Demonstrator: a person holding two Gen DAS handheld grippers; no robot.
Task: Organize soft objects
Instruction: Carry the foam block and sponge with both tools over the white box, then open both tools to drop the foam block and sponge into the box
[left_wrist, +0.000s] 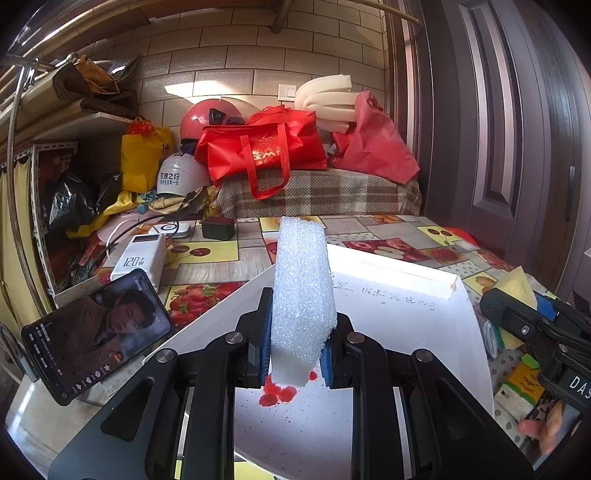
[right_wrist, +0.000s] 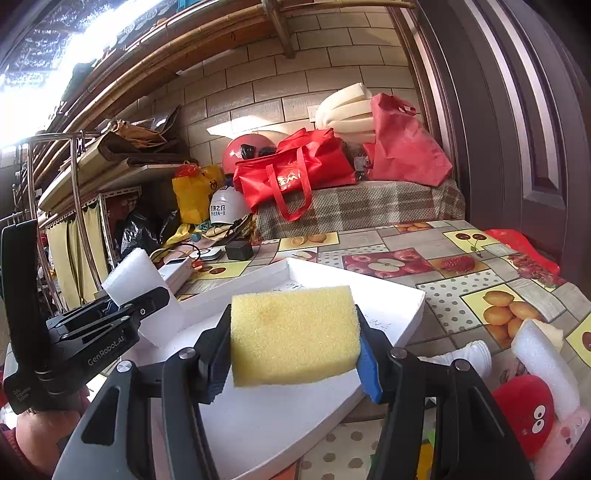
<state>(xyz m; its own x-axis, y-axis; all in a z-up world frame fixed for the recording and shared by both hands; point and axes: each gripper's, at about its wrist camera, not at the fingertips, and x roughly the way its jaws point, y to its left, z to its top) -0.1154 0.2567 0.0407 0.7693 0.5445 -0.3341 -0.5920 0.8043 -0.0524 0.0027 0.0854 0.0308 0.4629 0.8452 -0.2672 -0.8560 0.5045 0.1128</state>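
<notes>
My left gripper (left_wrist: 295, 354) is shut on a white foam block (left_wrist: 303, 288) that stands upright between its blue pads, held above a shallow white box (left_wrist: 406, 291). My right gripper (right_wrist: 293, 369) is shut on a yellow sponge (right_wrist: 293, 332), held flat over the same white box (right_wrist: 280, 417). The left gripper (right_wrist: 122, 317) with its white foam block (right_wrist: 136, 284) shows at the left of the right wrist view. At the right edge of the left wrist view, the right gripper (left_wrist: 517, 314) carries the yellow sponge (left_wrist: 515, 286).
A phone (left_wrist: 96, 332) leans at the table's left beside a white power bank (left_wrist: 140, 258) and cables. By the box's right side lie a red plush toy (right_wrist: 524, 413), a white foam piece (right_wrist: 543, 365) and a white sock (right_wrist: 469, 356). Red bags (left_wrist: 262, 147) and helmets are piled behind.
</notes>
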